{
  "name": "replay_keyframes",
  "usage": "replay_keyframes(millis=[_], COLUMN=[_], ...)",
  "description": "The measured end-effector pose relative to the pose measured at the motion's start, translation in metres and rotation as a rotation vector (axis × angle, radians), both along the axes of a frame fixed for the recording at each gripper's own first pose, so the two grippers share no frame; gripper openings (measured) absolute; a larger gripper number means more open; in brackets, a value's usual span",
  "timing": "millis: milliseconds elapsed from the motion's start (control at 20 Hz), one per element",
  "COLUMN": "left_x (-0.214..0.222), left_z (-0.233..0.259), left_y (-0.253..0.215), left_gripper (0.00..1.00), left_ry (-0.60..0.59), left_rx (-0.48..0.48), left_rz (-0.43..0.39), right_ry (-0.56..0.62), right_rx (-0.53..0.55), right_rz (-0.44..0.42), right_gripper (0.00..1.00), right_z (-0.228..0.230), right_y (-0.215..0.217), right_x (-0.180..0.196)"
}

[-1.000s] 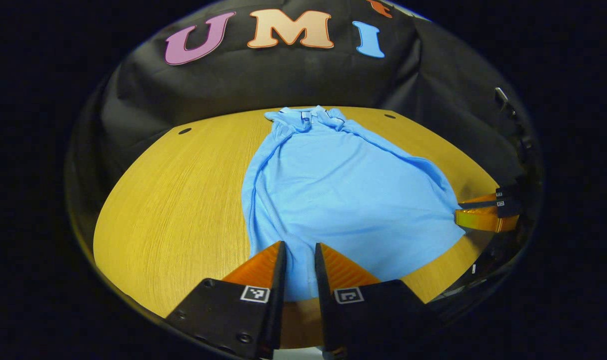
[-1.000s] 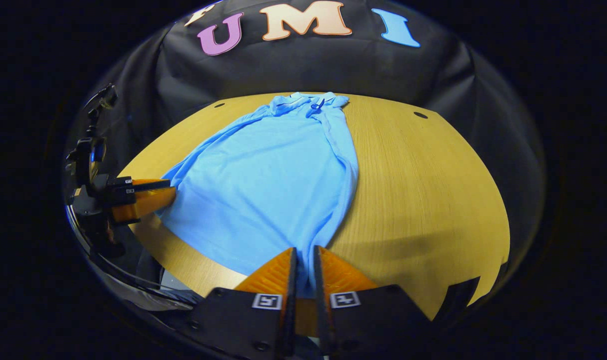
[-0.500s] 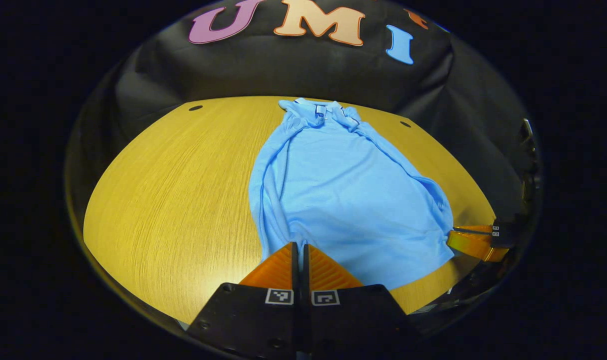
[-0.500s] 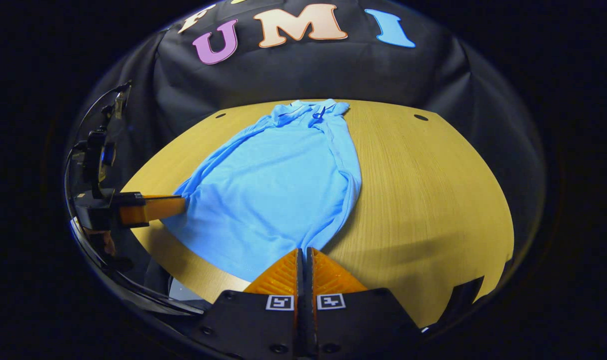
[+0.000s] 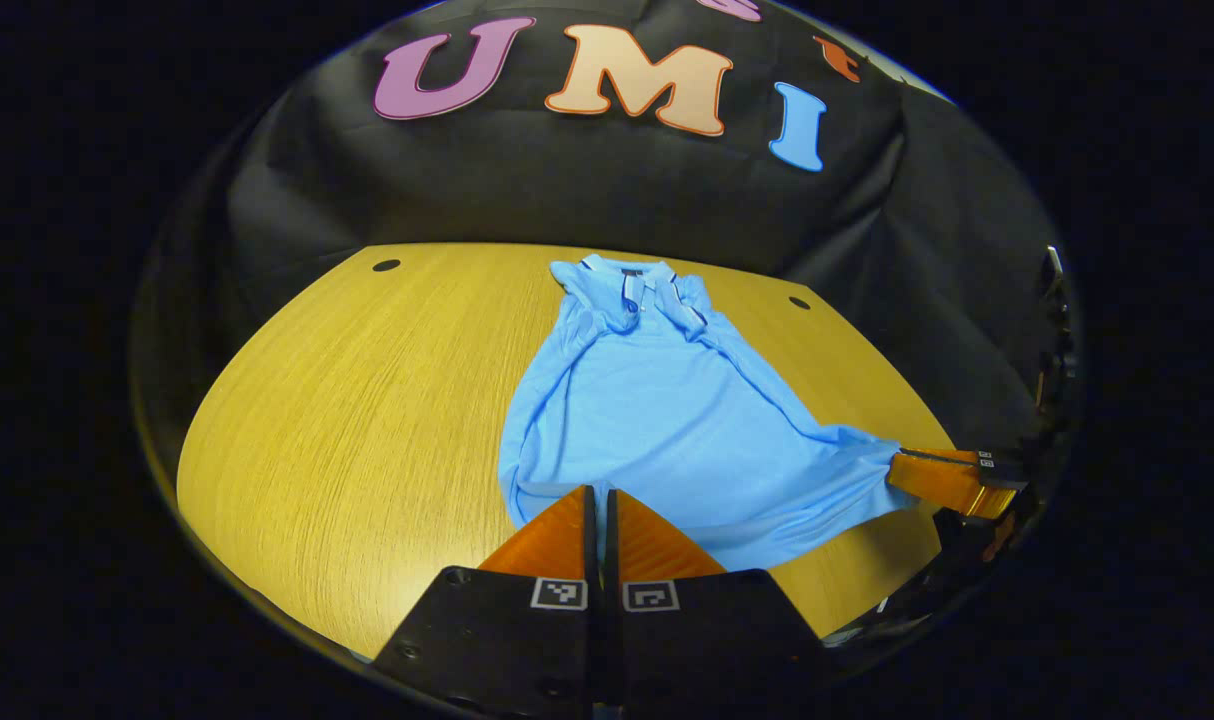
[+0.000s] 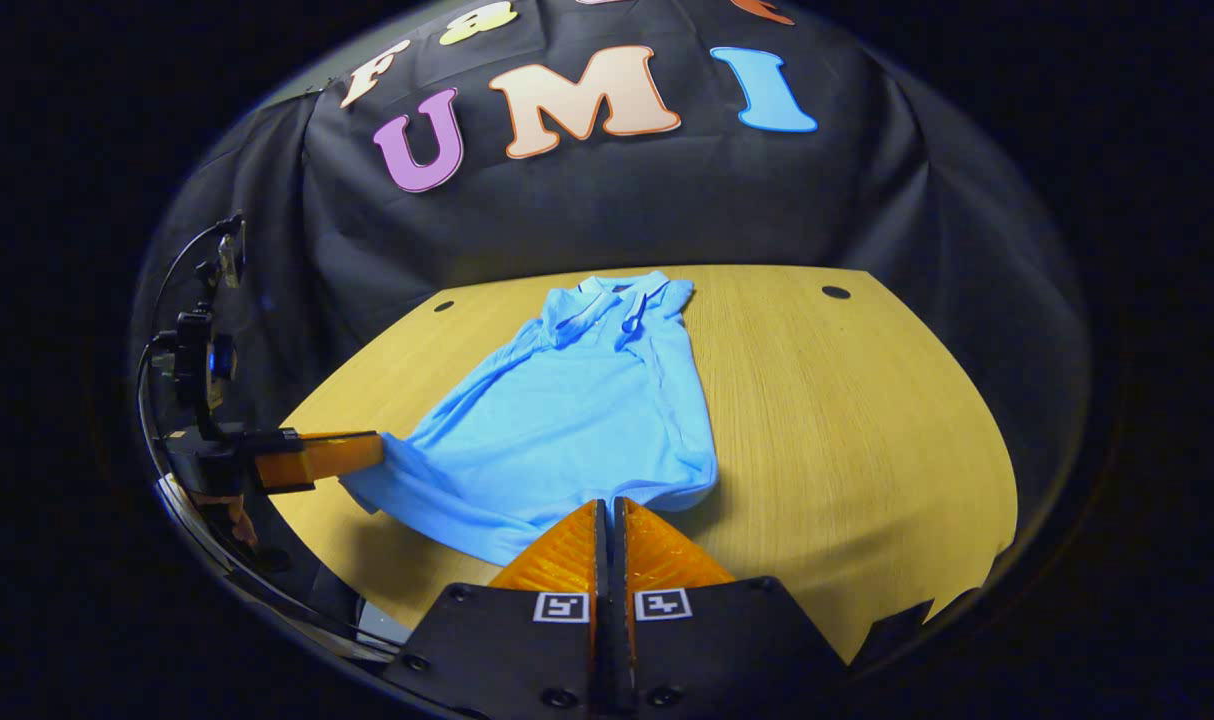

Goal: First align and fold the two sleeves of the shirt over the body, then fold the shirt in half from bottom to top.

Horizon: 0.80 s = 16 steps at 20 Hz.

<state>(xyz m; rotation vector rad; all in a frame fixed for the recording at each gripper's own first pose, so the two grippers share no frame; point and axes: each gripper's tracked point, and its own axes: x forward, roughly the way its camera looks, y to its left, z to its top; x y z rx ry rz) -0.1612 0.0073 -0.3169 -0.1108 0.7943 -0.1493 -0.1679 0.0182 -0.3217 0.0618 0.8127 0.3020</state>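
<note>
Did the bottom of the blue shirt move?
Yes. The blue shirt's bottom edge has lifted off the wooden table toward the collar.

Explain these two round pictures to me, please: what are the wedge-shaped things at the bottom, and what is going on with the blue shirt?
No robot arm is at work here. A person holds a two-finger gripper in each hand, and a small fisheye camera rides on each one, looking forward along its fingers. That is why each picture is round and shows a pair of wedges at the bottom: those are that gripper's own fingers.

In the left gripper view, the left gripper is shut on the near hem of the blue shirt. In the right gripper view, the right gripper is shut on the same hem at its other corner. Each view also shows the other gripper off to the side.

The shirt lies on a wooden table, collar at the far end, sleeves already folded in. The pinched hem looks raised, probably ready for folding the bottom up towards the collar.
</note>
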Motion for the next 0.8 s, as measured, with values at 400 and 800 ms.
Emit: replay_keyframes(millis=[400,800], left_x=[0.07,0.158], left_z=[0.022,0.03], left_y=[0.0,0.009], left_gripper=[0.0,0.0], left_ry=[-0.077,-0.125], left_rx=[-0.003,-0.013], left_rz=[-0.003,0.002], right_ry=[-0.091,-0.178], right_rx=[0.018,0.035], right_rz=[-0.038,-0.099], right_gripper=[0.02,0.02], right_z=[0.018,0.032], right_y=[0.006,0.012], right_x=[0.072,0.165])
